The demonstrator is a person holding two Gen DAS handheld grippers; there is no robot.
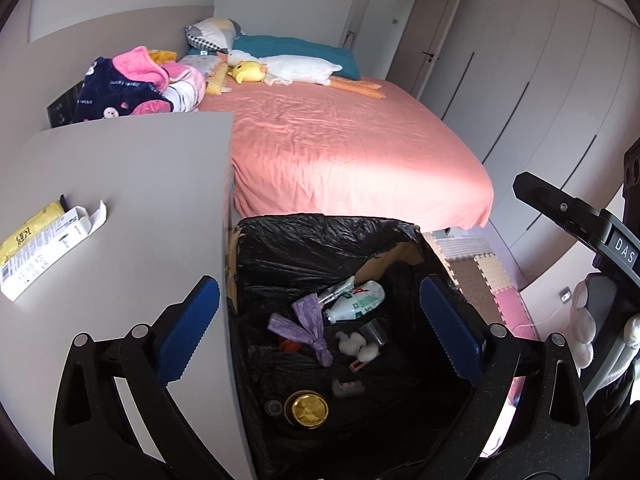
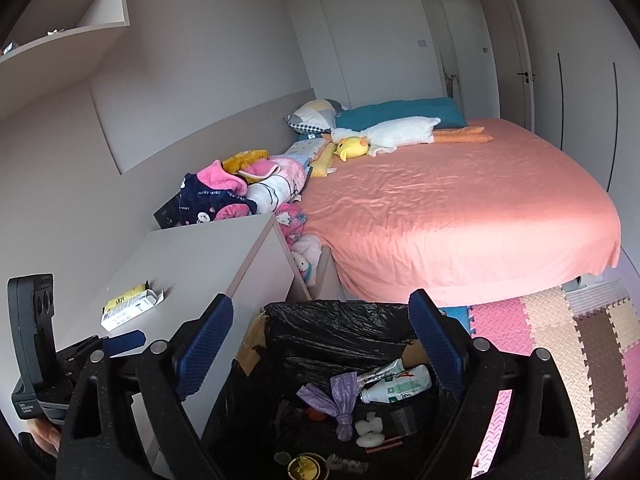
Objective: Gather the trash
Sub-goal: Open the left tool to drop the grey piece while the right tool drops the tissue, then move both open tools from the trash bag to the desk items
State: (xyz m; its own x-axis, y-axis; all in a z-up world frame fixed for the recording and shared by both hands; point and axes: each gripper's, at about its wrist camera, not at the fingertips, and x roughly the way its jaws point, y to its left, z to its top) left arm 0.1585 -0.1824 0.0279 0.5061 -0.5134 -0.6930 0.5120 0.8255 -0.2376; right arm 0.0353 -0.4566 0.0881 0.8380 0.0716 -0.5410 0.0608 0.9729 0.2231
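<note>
Both grippers hang over the bin [image 1: 320,240], a box lined with a black bag that stands between the desk [image 1: 120,200] and the bed [image 1: 340,140]. The left gripper [image 1: 320,332] has its jaws spread wide with nothing between the pads, and the right gripper [image 2: 322,348] is likewise spread and empty; only the bin's contents show through each gap. This reads as the drop step just finished: the trash lies at the bottom of the bin, among it a crushed bottle [image 1: 356,300] at about 1 o'clock from the bin's middle, a knotted purple bag [image 1: 308,328] at the centre, and a gold lid [image 1: 306,408] at 6 o'clock. What is left to collect appears to be the white carton [image 1: 48,248] and the yellow pack [image 1: 28,232] touching it, on the desk at 9 o'clock in the left view. The next move likely calls for the left gripper to swing over the desk edge, come down on the carton with jaws astride its narrow side, and close gently, since the open flap looks flimsy. The left view shows the bin floor almost whole; the right view adds a wall shelf [image 2: 68,12] at 10 o'clock, more floor mats [image 2: 560,344], and the left tool's body [image 2: 32,344] at 8 o'clock.
</note>
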